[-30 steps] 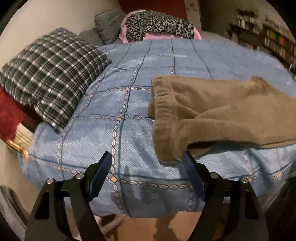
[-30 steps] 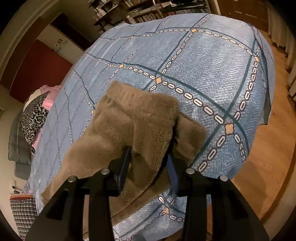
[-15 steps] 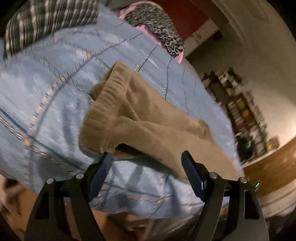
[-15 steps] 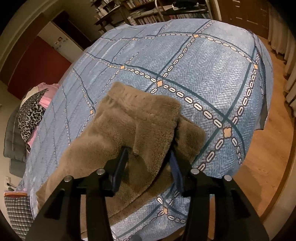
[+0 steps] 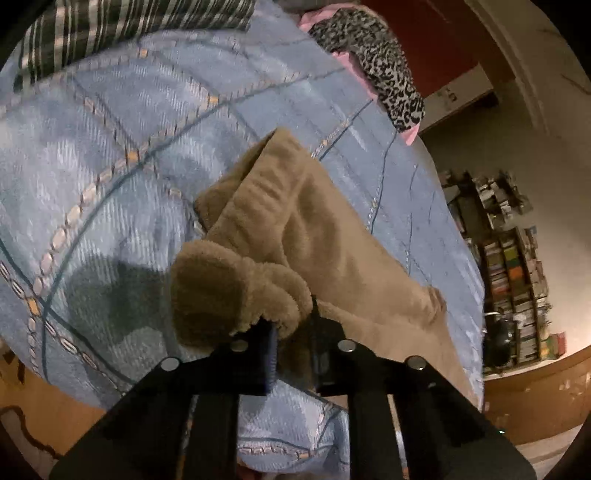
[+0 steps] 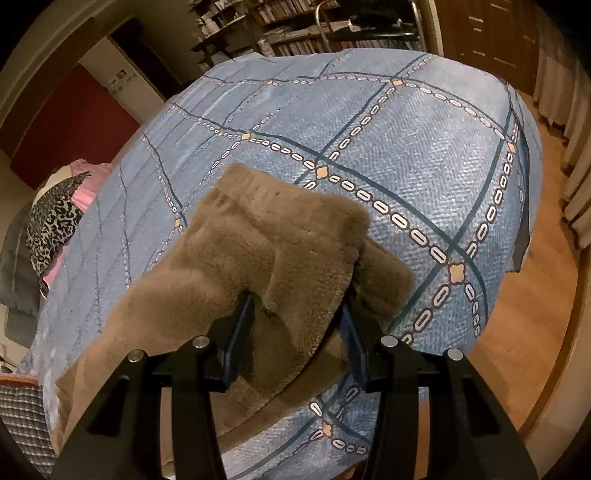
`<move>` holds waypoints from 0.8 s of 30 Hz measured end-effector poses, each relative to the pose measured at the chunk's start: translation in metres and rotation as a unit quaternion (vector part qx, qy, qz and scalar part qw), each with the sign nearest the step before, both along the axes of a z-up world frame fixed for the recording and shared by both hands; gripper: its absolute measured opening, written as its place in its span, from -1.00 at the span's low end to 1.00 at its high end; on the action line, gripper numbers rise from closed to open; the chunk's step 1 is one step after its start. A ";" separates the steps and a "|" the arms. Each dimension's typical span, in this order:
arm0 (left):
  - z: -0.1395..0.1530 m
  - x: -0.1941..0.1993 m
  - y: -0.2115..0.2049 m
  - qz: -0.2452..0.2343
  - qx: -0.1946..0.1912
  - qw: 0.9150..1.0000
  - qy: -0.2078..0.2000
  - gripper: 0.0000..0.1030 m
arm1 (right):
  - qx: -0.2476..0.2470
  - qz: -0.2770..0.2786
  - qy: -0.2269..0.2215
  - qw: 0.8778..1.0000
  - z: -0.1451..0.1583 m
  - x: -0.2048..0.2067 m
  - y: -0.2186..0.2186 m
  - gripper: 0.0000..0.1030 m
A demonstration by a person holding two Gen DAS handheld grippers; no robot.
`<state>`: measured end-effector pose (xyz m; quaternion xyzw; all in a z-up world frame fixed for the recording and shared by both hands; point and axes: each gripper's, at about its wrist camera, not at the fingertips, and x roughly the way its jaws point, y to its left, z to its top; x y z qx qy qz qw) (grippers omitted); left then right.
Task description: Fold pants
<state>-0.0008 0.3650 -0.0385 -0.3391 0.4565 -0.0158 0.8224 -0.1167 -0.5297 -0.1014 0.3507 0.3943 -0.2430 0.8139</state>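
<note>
Brown fleece pants lie on a bed with a blue patterned cover. My left gripper is shut on the waistband corner at the near edge, and the fabric bulges over the jaws. In the right wrist view the pants show their leg-cuff end. My right gripper holds a thick fold of the cuff between its jaws, which stand apart around the fleece. The cuff is lifted slightly off the cover.
A plaid pillow and a leopard-print garment on pink cloth lie at the head of the bed. Bookshelves stand beyond the bed. Wooden floor lies past the bed's edge, and curtains hang at the right.
My left gripper swung toward the pants, moved onto the waistband corner and closed on it. My right gripper kept its hold on the cuff and barely moved.
</note>
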 end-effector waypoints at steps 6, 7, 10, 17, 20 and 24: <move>0.068 0.002 -0.028 -0.041 0.069 0.987 -0.142 -0.80 | -0.007 -0.002 0.007 1.000 0.000 0.003 0.000 -0.07; 0.083 0.003 -0.035 -0.055 0.080 0.980 -0.172 -0.80 | -0.008 -0.003 0.007 1.000 0.000 0.003 0.001 -0.07; 0.112 0.003 -0.050 -0.098 0.110 0.959 -0.241 -0.80 | -0.008 -0.008 0.005 1.000 -0.001 0.003 0.002 -0.07; 0.063 -0.006 -0.032 -0.140 0.132 0.959 -0.206 -0.80 | -0.016 -0.010 0.013 1.000 -0.003 0.000 0.005 -0.07; 0.017 -0.017 -0.012 -0.127 0.120 0.972 -0.157 -0.80 | -0.021 -0.009 0.025 0.999 -0.002 0.004 0.006 -0.07; -0.029 -0.036 0.001 -0.117 0.098 0.982 -0.110 -0.73 | -0.029 -0.009 0.037 0.999 0.001 0.008 0.008 -0.07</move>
